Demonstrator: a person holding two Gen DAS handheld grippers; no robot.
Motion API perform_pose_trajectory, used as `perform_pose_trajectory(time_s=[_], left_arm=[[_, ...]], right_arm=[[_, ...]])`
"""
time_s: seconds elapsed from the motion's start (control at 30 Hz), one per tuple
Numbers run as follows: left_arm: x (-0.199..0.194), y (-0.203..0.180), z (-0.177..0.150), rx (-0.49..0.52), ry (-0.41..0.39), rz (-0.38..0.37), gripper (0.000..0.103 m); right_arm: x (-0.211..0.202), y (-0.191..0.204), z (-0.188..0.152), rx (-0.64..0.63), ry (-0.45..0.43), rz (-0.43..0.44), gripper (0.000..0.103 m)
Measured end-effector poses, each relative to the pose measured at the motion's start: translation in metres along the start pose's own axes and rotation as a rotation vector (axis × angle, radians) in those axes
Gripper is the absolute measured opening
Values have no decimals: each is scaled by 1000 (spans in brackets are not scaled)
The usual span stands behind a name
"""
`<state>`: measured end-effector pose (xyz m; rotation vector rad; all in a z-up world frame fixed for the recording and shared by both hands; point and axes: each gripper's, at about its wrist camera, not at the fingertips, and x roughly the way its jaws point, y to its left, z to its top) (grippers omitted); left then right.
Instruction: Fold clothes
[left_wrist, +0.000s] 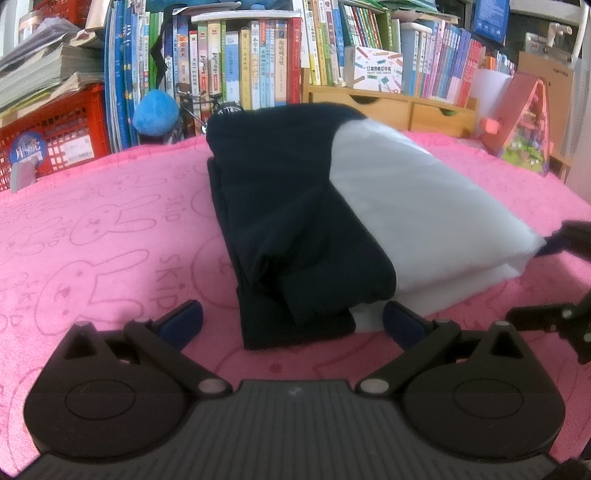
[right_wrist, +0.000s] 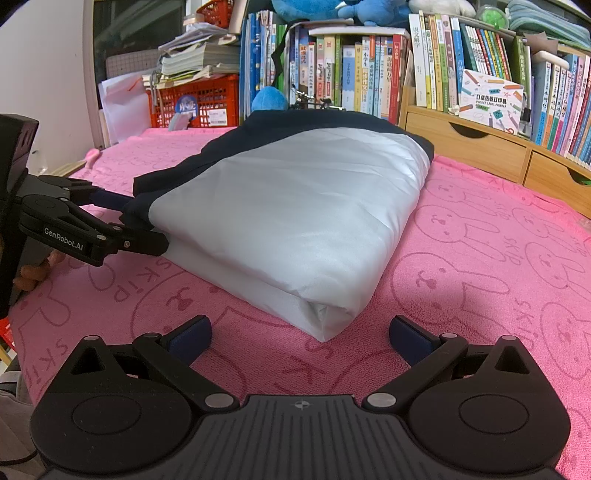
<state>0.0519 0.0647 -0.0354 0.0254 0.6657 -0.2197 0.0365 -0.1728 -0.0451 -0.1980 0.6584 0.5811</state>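
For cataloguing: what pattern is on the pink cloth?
Rabbit outlines and "SKIP" lettering on the pink cloth; right wrist view.

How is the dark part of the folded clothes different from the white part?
The dark part is navy and lies on the left tongs' side; the white part is pale, shiny and lies on the right tongs' side. The dark part shows loose layered edges; the white part looks smooth. Both are folded in one bundle on the pink towel.

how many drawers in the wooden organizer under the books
2 show in each view, side by side: drawer nearer the garment, drawer further right; the frame edge may hide more.
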Motion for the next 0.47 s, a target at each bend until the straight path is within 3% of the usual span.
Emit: perform_pose_trajectory(time_s=[0.47], left_arm=[[1, -3, 0, 9, 2, 12, 103]], right_arm=[[0, 0, 0, 1, 0, -1, 103]])
